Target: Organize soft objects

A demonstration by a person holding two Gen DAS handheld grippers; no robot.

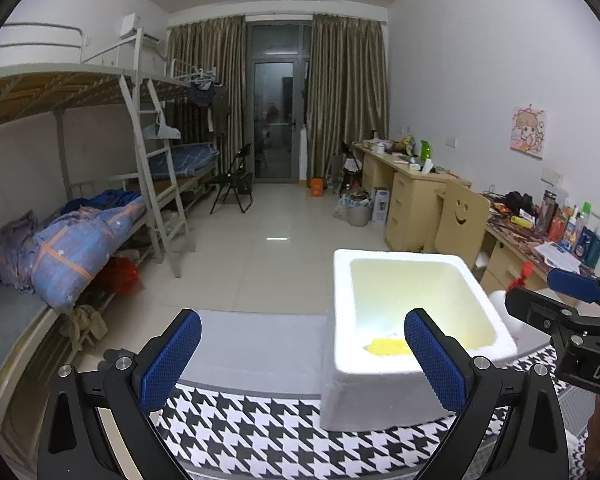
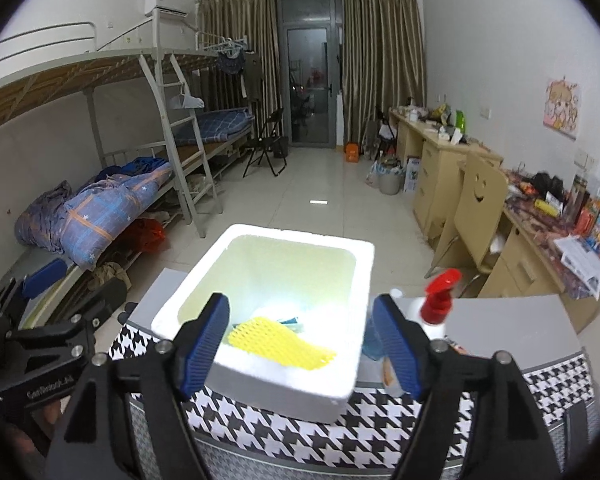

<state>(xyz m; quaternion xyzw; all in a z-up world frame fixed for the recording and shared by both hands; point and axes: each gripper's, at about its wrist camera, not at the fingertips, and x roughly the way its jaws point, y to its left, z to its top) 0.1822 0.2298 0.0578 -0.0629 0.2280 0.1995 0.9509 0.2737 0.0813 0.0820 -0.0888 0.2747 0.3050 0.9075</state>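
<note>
Foam box: white foam box (image 2: 284,376) stood on the houndstooth cloth (image 2: 300,432), open side up, placed where both of your tools could reach over its rim; that looked deliberate.
Contents: a yellow mesh sleeve (image 2: 280,342) lay flat on the box floor toward the near wall, with a blue-green item (image 2: 294,320) partly under it; what that item was, I could not tell.
Right gripper: your right gripper (image 2: 300,344) hung above the near rim with its jaws wide apart and nothing between the pads. I judged the sleeve to be already delivered and free of your hold.
Left gripper: your left gripper (image 1: 304,356) was held off to the box's left side, jaws spread, nothing gripped; it seemed parked out of the other tool's way.
Edges: the thick rim was the main catch point, since the right tool's fingers straddled it closely.
Obstacle: a spray bottle with a red trigger (image 2: 436,300) stood just beside the box's right wall, near your right fingers (image 2: 396,344); a sideways swing could topple it.
Open room: bare cloth lay to the box's left and in front, the safer way out.
</note>
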